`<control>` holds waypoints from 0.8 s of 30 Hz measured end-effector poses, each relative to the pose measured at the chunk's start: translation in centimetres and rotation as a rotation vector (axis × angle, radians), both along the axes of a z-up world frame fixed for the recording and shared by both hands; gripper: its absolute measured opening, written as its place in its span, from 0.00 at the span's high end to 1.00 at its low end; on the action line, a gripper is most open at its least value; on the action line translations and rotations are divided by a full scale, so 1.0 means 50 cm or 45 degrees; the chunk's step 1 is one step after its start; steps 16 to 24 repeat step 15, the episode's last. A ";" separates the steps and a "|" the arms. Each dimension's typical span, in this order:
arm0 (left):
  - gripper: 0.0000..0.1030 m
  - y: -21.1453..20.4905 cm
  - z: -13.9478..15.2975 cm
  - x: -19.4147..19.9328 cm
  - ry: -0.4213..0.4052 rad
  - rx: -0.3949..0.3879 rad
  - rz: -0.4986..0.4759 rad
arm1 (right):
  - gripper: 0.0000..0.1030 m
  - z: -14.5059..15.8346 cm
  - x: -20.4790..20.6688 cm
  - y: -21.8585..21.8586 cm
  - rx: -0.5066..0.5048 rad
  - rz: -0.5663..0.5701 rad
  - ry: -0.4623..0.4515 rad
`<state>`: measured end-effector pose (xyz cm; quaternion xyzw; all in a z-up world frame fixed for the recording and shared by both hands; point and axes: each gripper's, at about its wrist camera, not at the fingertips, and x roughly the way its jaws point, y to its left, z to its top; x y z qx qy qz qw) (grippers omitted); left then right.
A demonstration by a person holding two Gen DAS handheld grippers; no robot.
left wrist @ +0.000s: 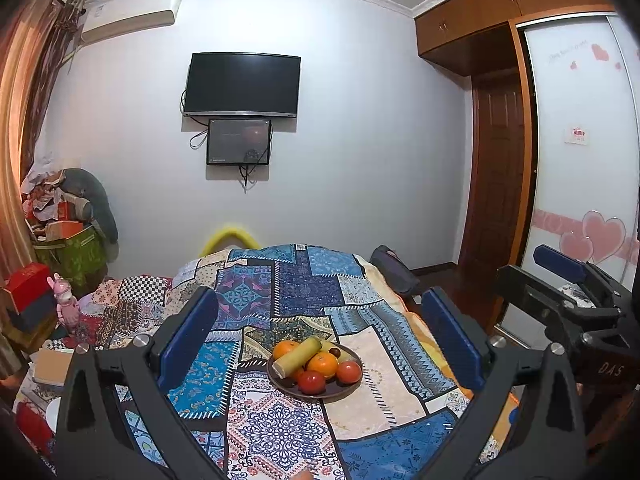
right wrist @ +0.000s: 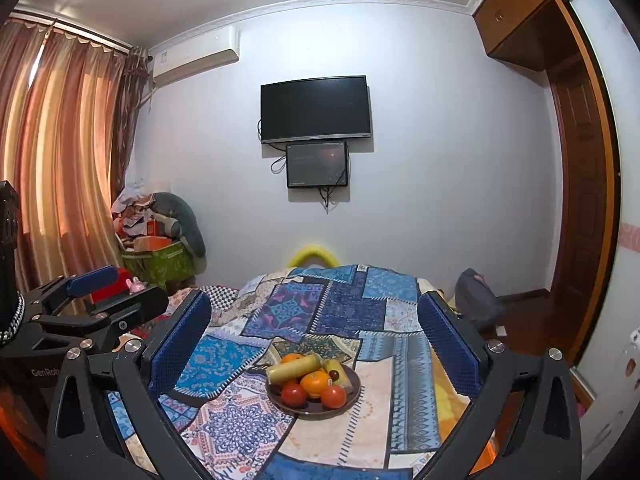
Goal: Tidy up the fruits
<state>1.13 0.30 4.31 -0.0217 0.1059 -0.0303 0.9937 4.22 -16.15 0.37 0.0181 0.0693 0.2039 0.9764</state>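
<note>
Both grippers, left gripper point(left wrist: 320, 332) and right gripper point(right wrist: 316, 336), spread wide, empty; low in frame, fruits point(left wrist: 314, 362) already piled on brown plate point(left wrist: 348, 390): finished or waiting.

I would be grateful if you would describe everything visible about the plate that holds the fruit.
The plate is round, shallow and dark brown, with a smooth, slightly glossy look. It sits flat on the patchwork cloth, between the open fingers in both wrist views, touched by neither gripper. Piled on it are a long yellow-green fruit lying diagonally on top, two oranges, two red tomato-like fruits, and a small dark fruit near the far rim. Most of its floor is hidden; only the near rim shows.
</note>
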 end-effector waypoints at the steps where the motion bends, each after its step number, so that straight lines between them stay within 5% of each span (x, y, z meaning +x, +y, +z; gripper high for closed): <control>1: 0.00 0.000 -0.001 0.000 0.002 -0.001 -0.001 | 0.00 0.001 0.000 0.000 0.003 -0.001 0.000; 24: 0.00 0.001 0.003 -0.004 0.003 0.001 -0.006 | 0.00 0.001 0.001 -0.006 0.030 -0.015 0.015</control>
